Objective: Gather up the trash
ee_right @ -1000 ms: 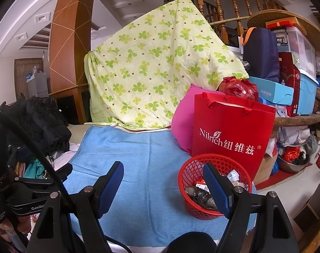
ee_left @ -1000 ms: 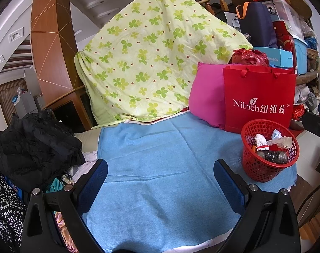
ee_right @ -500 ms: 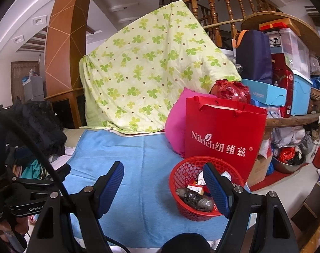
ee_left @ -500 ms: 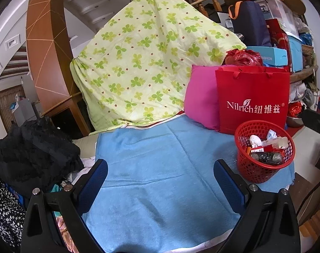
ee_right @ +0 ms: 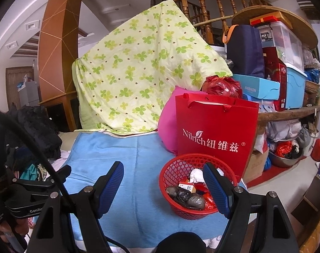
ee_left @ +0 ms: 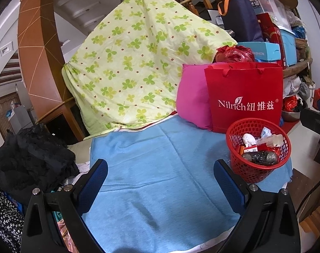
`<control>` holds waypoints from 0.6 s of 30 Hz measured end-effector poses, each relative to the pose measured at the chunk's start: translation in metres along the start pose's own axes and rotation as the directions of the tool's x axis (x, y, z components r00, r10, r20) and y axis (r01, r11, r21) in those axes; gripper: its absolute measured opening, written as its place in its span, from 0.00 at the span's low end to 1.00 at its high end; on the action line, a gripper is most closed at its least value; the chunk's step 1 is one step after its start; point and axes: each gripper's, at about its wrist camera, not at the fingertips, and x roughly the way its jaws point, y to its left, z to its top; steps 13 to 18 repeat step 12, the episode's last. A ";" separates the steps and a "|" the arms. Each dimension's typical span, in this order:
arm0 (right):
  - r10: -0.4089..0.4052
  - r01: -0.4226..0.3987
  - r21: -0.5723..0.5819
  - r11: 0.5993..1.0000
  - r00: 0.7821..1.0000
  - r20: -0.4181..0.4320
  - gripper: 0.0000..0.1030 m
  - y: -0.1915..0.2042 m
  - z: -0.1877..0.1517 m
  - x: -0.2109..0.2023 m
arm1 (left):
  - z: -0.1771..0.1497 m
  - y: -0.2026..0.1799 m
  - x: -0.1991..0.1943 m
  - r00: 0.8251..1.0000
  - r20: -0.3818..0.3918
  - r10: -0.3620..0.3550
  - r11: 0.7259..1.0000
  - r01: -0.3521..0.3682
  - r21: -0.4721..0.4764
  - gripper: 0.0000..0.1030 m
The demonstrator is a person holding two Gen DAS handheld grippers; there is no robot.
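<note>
the right claw (ee_right: 163, 184), blue pads spread wide and empty, hangs over a light blue cloth (ee_right: 122, 160); a red mesh plastic basket (ee_right: 174, 169) of trash sits just right, before a red paper bag (ee_right: 214, 130).

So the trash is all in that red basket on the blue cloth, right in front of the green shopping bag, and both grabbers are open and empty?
Nearly. The shopping bag behind the red basket is red, not green, as the right wrist view shows. The rest holds: the trash sits in the basket on the blue cloth, and the left gripper and right gripper are both open and empty.
</note>
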 end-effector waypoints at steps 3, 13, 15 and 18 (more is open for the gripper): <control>-0.004 0.004 0.005 1.000 1.000 -0.002 0.78 -0.003 -0.001 0.001 | 0.002 -0.003 0.002 1.000 0.002 -0.009 1.000 0.009 0.005 0.97; -0.008 0.008 0.011 1.000 1.000 -0.028 0.78 -0.005 0.000 0.021 | -0.003 0.019 0.038 0.998 -0.020 -0.065 0.992 0.062 -0.110 0.97; -0.008 0.008 0.011 1.000 1.000 -0.028 0.78 -0.005 0.000 0.021 | -0.003 0.019 0.038 0.998 -0.020 -0.065 0.992 0.062 -0.110 0.97; -0.008 0.008 0.011 1.000 1.000 -0.028 0.78 -0.005 0.000 0.021 | -0.003 0.019 0.038 0.998 -0.020 -0.065 0.992 0.062 -0.110 0.97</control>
